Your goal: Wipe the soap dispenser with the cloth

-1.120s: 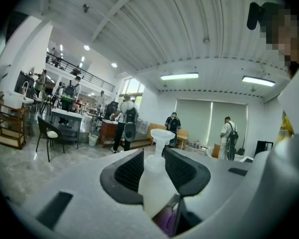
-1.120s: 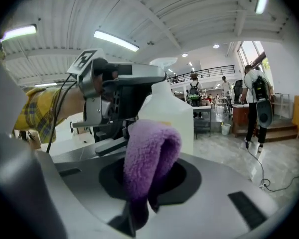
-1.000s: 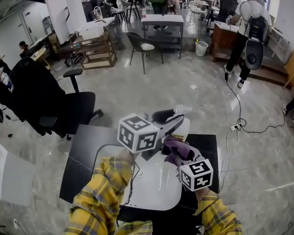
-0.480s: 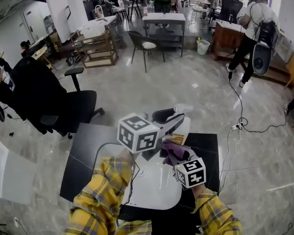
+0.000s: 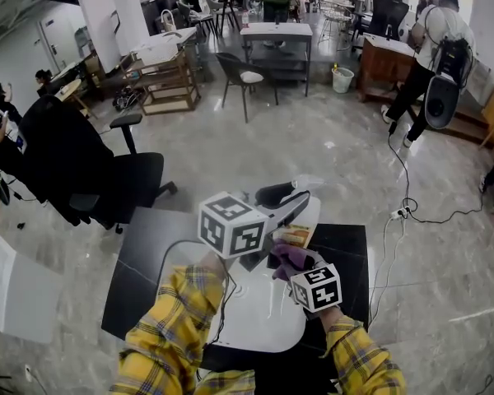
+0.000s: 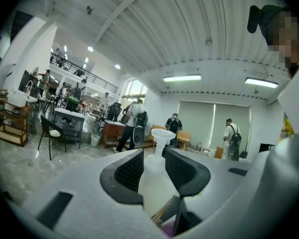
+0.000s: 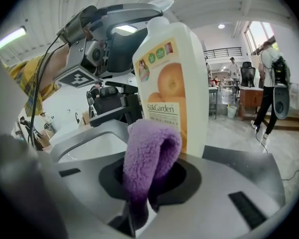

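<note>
Gripping the upright soap dispenser (image 7: 172,93) near its neck, the left gripper (image 6: 157,168) holds it over the tabletop (image 5: 350,249), straight ahead of the right gripper (image 7: 149,180), whose jaws pinch the purple cloth (image 7: 152,148) against its label side.

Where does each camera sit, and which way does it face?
Head view: on the person's head, looking steeply down at the table; both sleeves and both grippers show.
Left gripper view: on the left gripper, looking along jaws shut on the dispenser, toward the hall.
Right gripper view: on the right gripper, looking past its cloth at the dispenser's label; the left gripper and a sleeve show.
Shared: all three show the dispenser.
</note>
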Demonstrator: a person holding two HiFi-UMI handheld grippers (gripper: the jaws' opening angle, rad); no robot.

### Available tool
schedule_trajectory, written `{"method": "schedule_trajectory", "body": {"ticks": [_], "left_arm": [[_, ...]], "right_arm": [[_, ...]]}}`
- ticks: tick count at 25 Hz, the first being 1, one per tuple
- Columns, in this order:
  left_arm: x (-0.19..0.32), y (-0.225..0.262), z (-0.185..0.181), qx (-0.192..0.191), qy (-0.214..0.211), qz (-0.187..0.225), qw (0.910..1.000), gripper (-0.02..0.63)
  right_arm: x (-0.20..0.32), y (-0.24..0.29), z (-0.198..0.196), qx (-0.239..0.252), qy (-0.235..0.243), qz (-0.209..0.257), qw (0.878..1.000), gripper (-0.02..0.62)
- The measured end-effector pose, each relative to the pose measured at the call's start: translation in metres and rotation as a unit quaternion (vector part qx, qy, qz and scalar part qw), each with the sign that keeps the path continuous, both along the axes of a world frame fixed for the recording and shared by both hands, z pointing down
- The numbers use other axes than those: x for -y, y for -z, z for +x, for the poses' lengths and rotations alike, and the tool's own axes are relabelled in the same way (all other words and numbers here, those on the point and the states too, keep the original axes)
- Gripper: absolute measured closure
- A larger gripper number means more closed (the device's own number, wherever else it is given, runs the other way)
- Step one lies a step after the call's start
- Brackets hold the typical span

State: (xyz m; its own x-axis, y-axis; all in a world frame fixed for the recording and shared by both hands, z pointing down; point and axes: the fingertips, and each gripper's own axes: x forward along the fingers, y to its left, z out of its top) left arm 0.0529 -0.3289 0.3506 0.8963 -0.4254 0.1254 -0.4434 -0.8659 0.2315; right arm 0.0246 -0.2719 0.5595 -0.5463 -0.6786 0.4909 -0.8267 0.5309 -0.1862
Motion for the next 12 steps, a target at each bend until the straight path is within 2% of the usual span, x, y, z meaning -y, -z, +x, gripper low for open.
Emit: {"method": "schedule_trajectory", "body": {"ticks": [6, 9, 12], "left_arm": [[0.001, 0.002, 0.000, -0.001, 0.003, 0.001, 1.0000, 0.480], [-0.002, -0.001, -0.002, 0.004, 0.005, -0.002, 1.0000, 0.482], [-0.004, 0.000, -0.002, 0.003, -0.001, -0.004, 1.0000, 0.480]], "right_arm": [[-0.002, 0.000, 0.000, 0.025, 0.007, -0.019, 0.999, 0.526], [-0.017, 0.025, 0.004, 0.083, 0.004, -0.014, 0.996, 0.526], [-0.033, 0.067, 0.020, 0.128, -0.007, 0.016, 0.992, 0.526]]}}
